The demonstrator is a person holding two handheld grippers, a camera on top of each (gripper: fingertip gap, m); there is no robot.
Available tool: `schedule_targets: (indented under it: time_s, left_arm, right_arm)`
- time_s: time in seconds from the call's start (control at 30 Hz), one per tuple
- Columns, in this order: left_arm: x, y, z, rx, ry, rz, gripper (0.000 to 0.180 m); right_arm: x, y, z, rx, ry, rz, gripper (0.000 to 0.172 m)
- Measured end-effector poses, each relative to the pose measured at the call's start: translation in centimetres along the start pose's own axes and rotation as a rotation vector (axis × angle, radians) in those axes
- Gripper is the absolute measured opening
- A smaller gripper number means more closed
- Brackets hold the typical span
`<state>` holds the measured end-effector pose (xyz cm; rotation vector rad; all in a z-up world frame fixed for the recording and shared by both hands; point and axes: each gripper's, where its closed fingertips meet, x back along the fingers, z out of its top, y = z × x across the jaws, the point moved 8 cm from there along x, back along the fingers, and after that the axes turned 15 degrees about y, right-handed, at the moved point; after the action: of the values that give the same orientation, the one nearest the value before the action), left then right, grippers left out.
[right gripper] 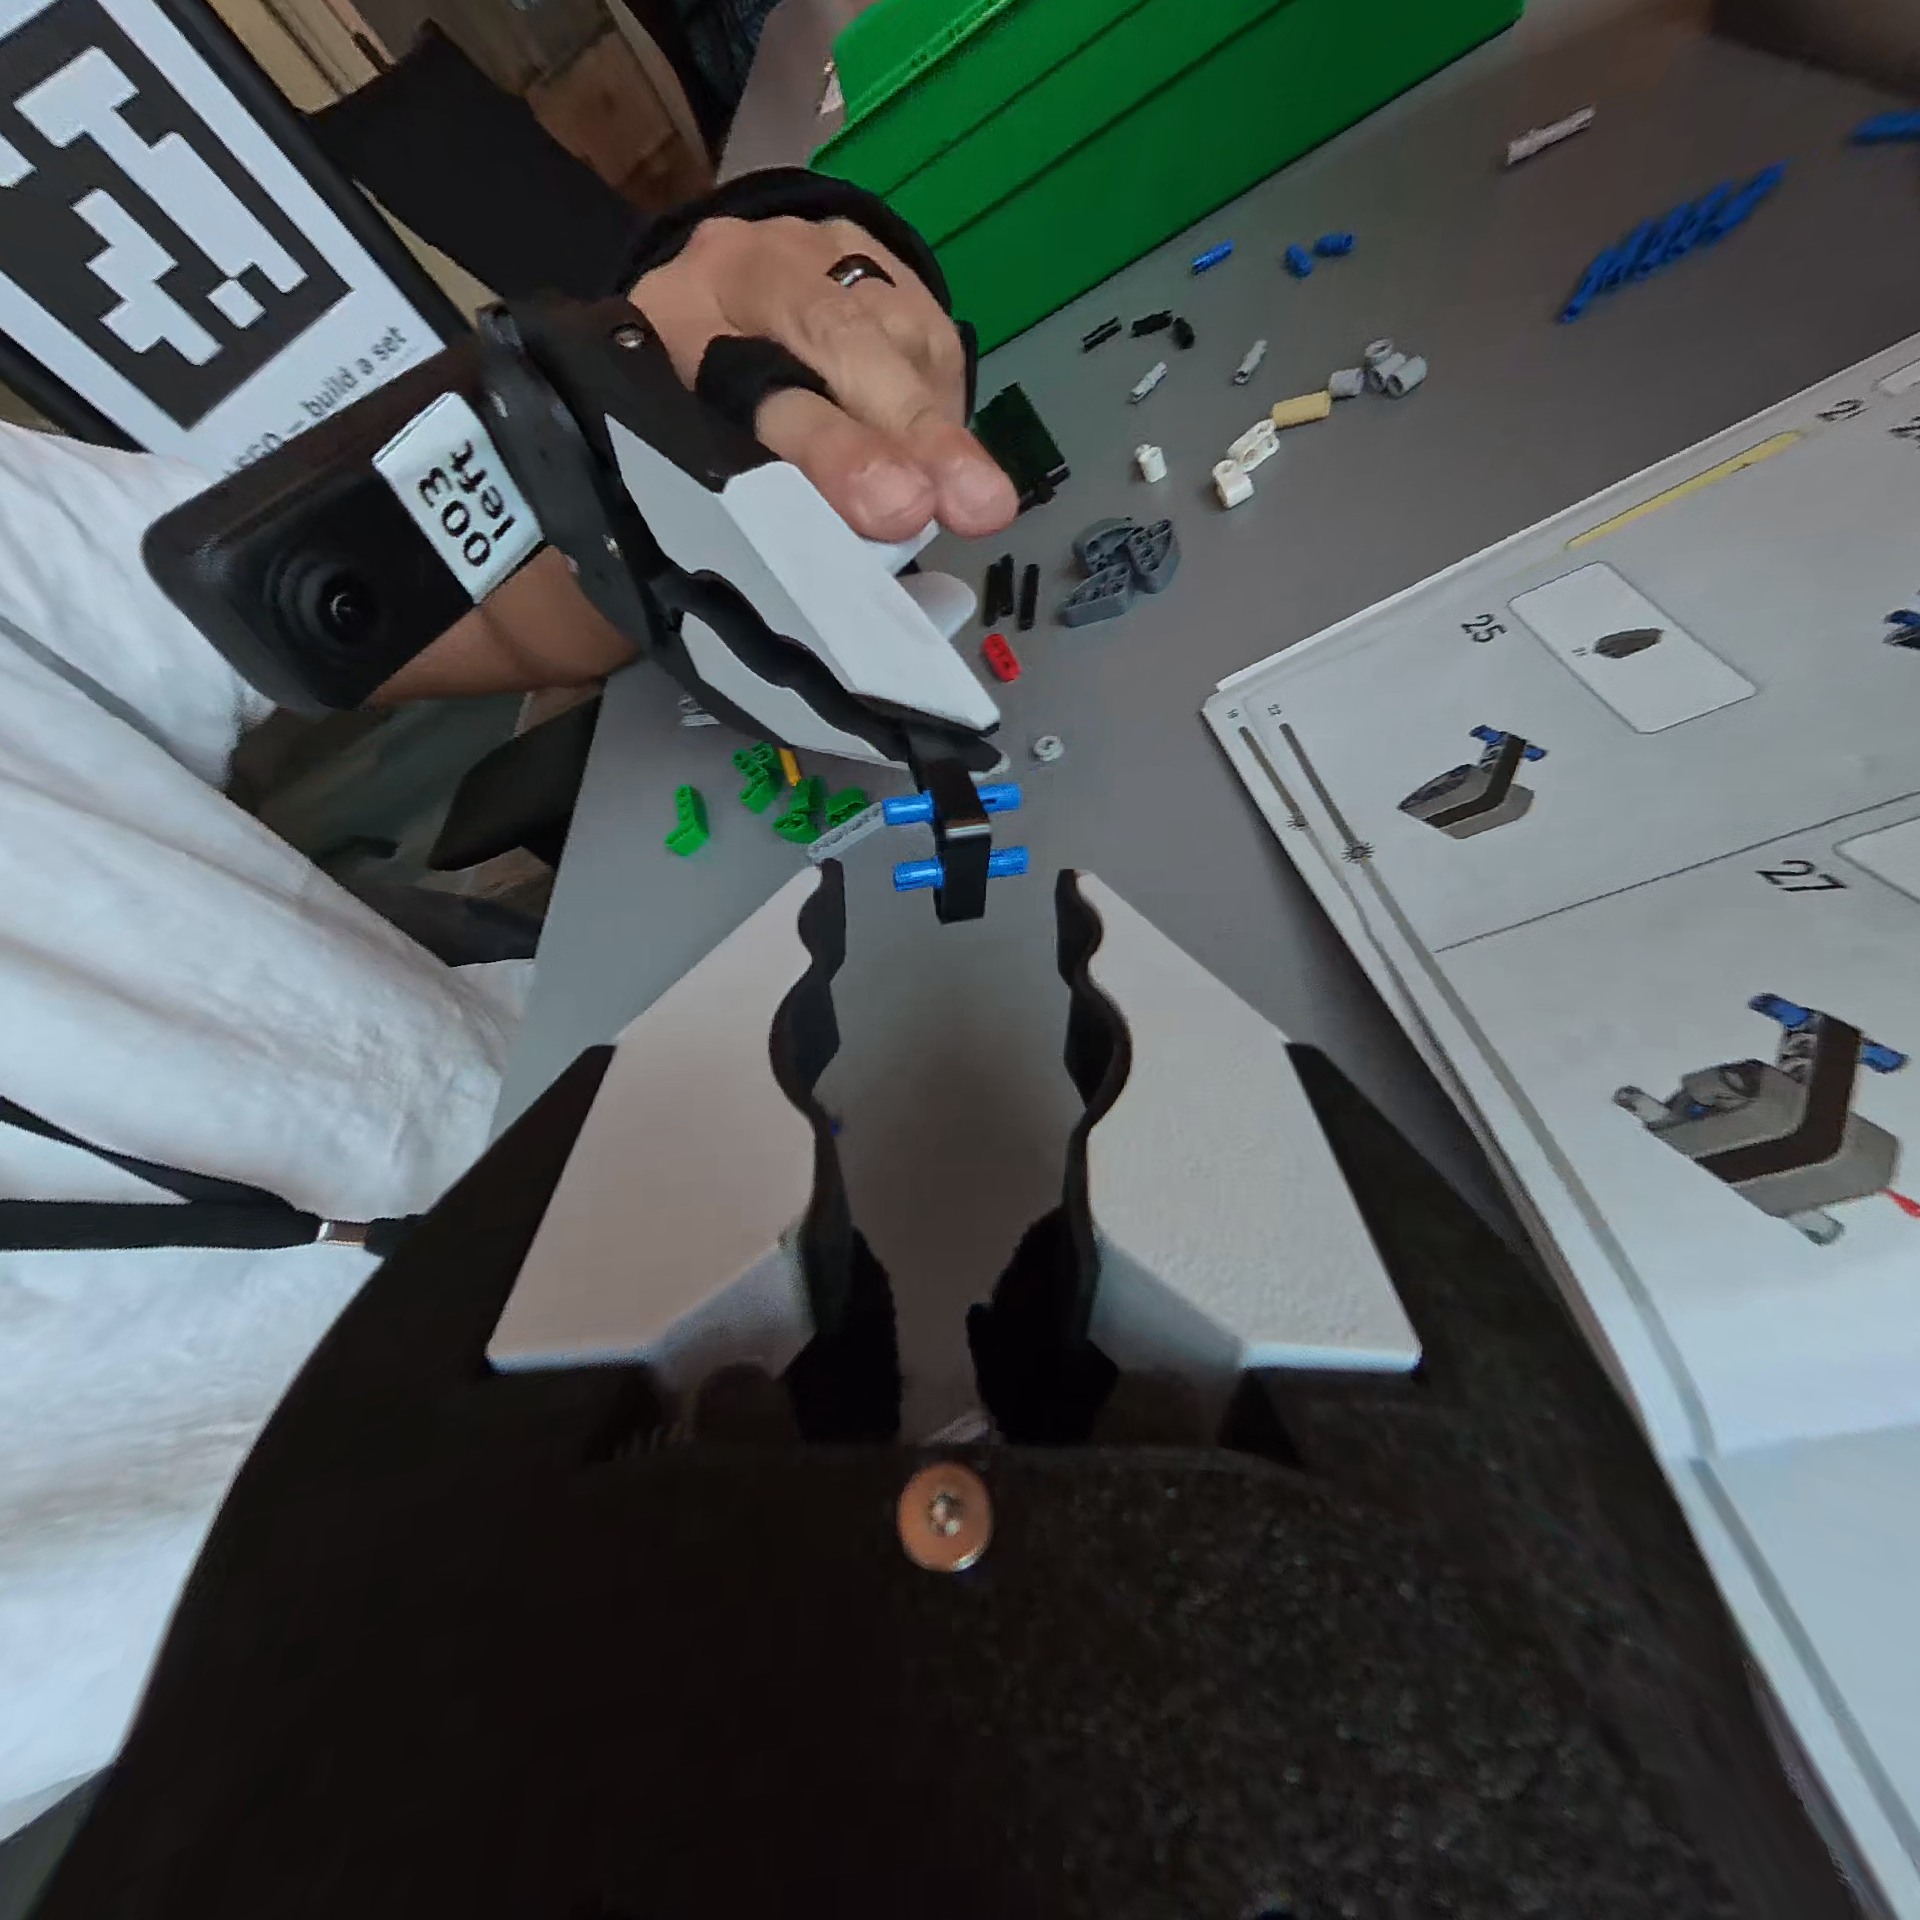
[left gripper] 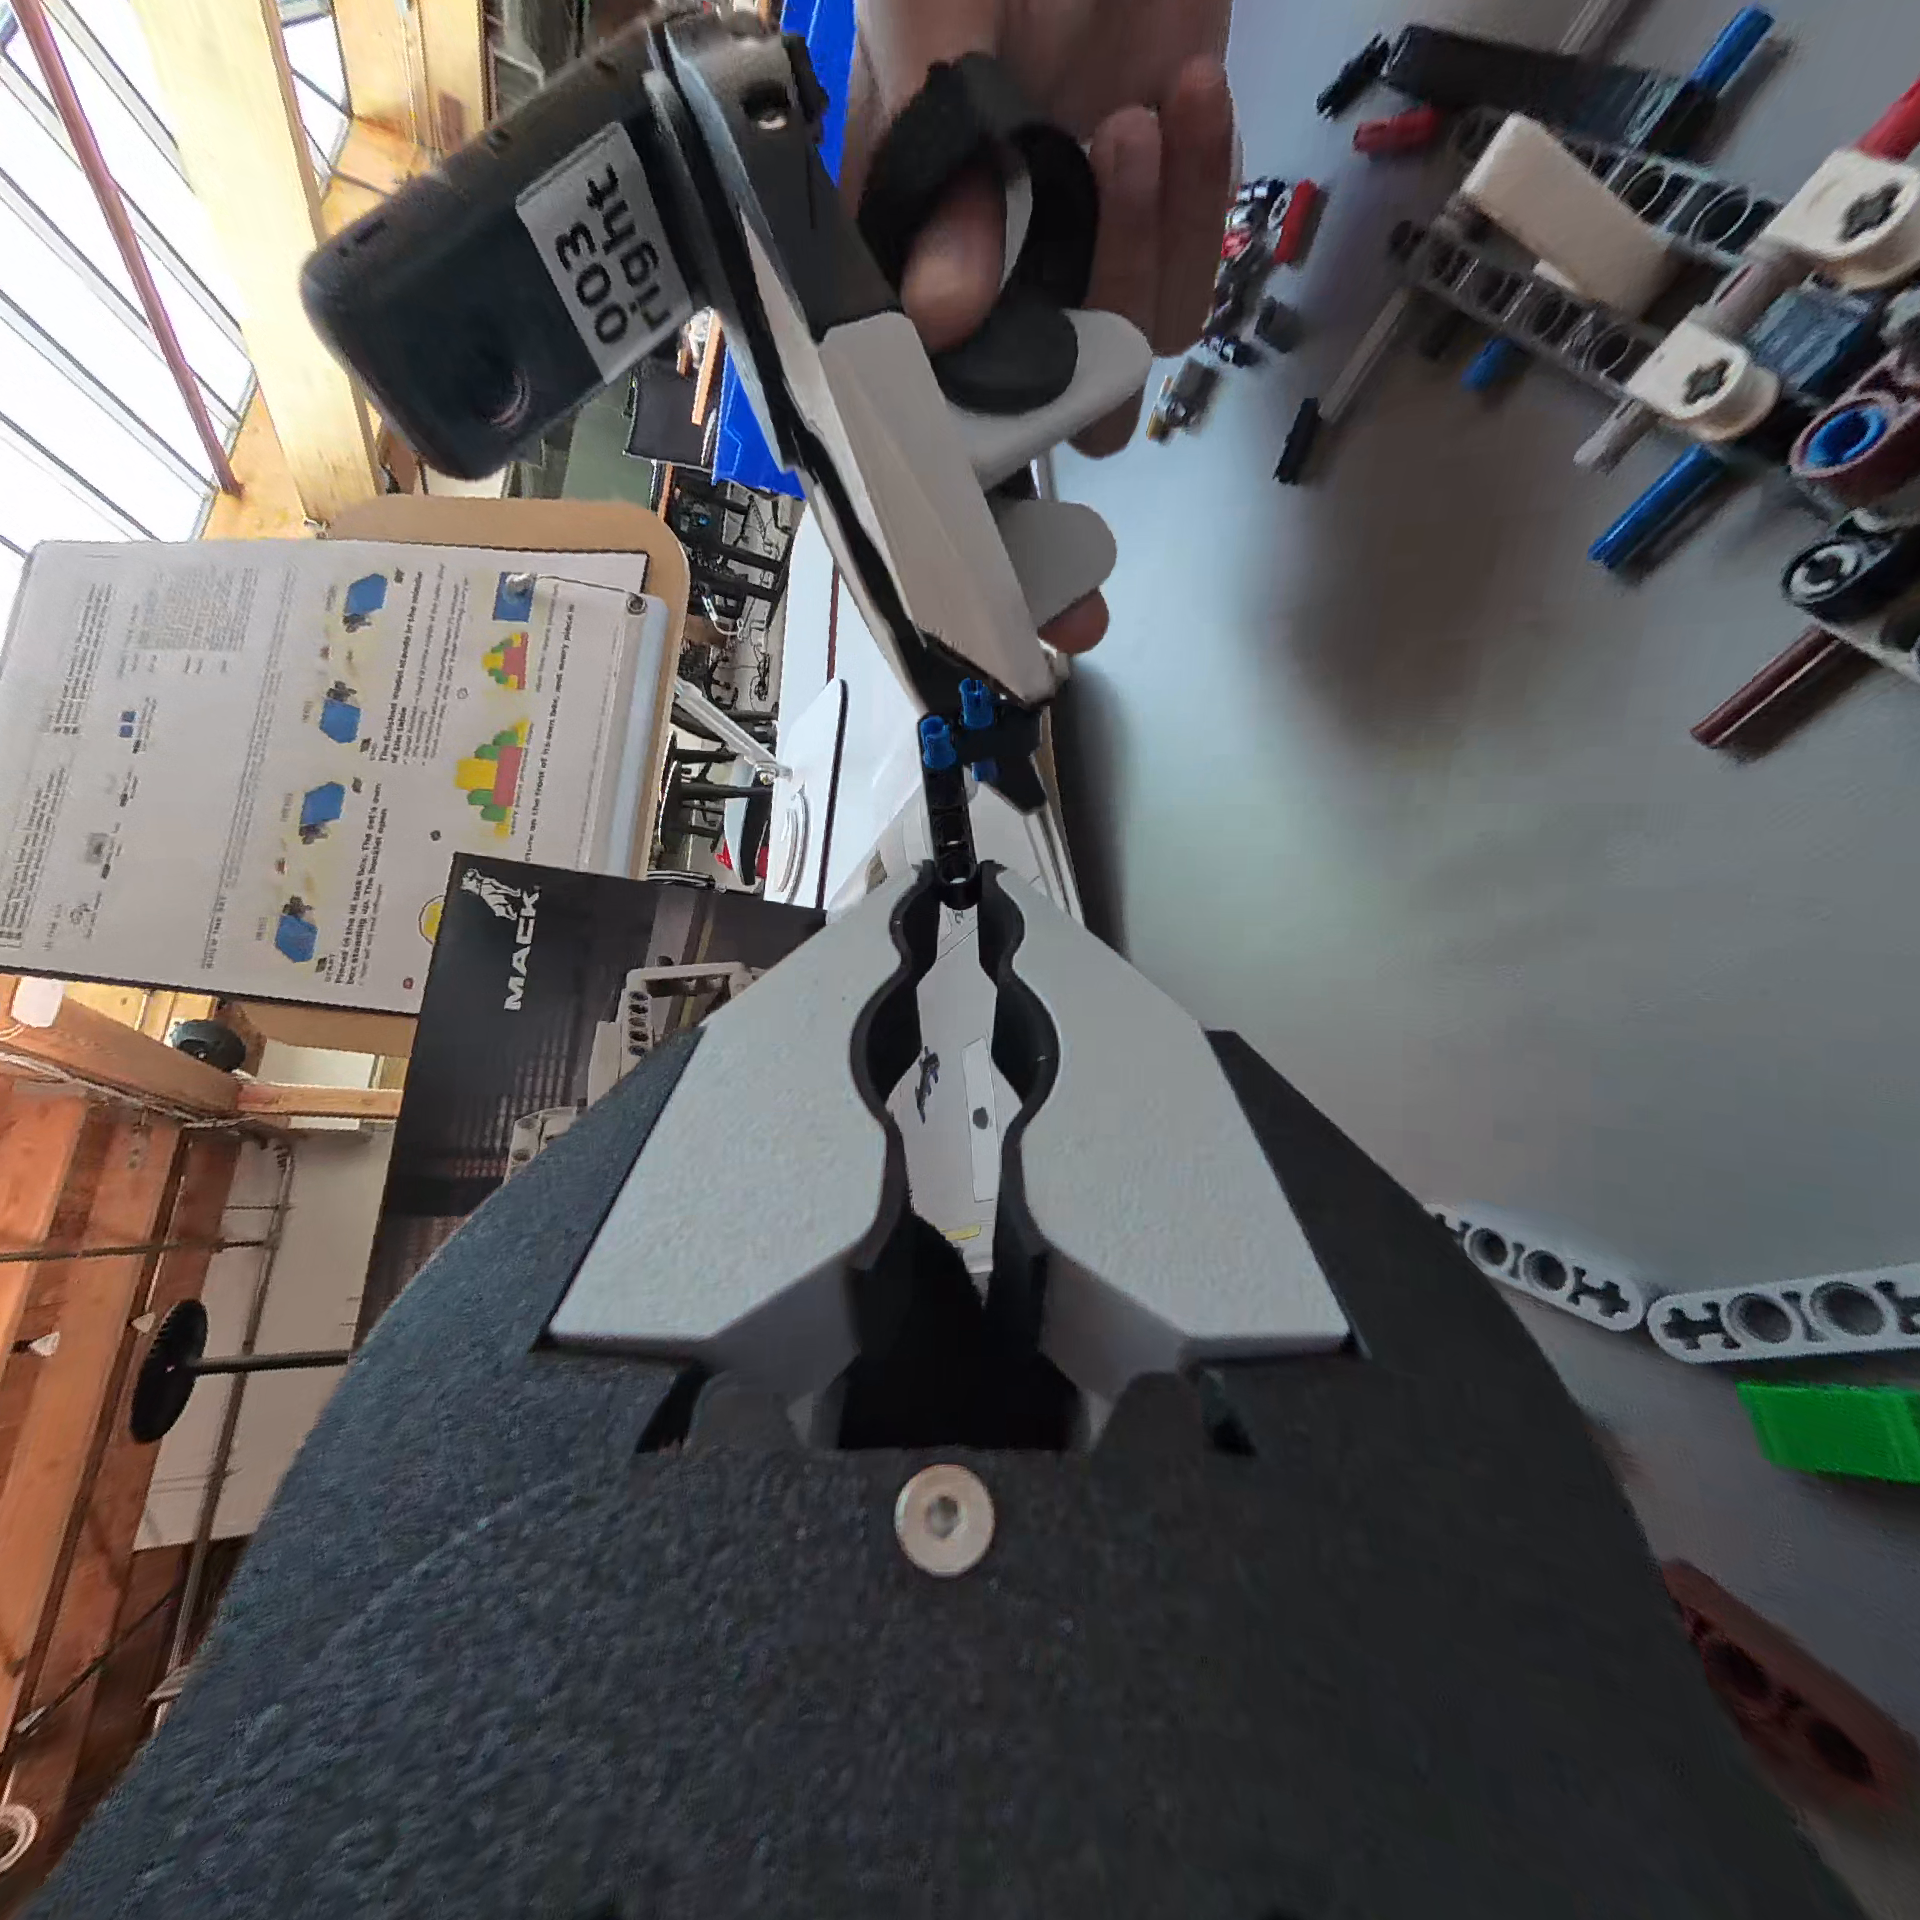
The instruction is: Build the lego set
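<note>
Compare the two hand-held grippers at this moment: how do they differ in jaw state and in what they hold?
The left hand-held gripper is nearly shut, its tips pinching one end of a black beam with blue pins; the right hand-held gripper stands wide open. The left one carries the beam; the right holds nothing, the beam's free end hanging just ahead of its tips. Both have grey fingers with black pads and are held above the grey table.

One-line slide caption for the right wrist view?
Open right claw faces a black beam with blue pins, gripped by the left claw above a grey table.
</note>
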<state>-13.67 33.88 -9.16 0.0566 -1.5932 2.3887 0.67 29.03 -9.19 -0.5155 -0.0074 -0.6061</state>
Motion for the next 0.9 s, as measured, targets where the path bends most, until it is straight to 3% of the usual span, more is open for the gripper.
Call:
schedule_targets:
  time_s: [0.2,0.43,0.73,0.9]
  left_arm:
    - [0.1,0.3,0.7,-0.034,0.102,-0.003,0.005]
    - [-0.2,0.4,0.5,-0.017,0.083,0.005,0.005]
    - [-0.1,-0.3,-1.4,0.246,-0.07,-0.002,0.012]
    - [0.1,-1.7,-3.1,0.404,-0.151,0.094,0.006]
  right_arm:
    - [-0.1,-0.7,0.1,-0.078,0.044,0.119,0.026]
    - [-0.1,-0.6,0.1,-0.076,0.044,0.103,0.023]
    - [1.7,1.3,1.3,-0.056,0.104,-0.05,0.023]
    - [3.3,2.3,2.4,0.036,0.151,-0.191,0.023]
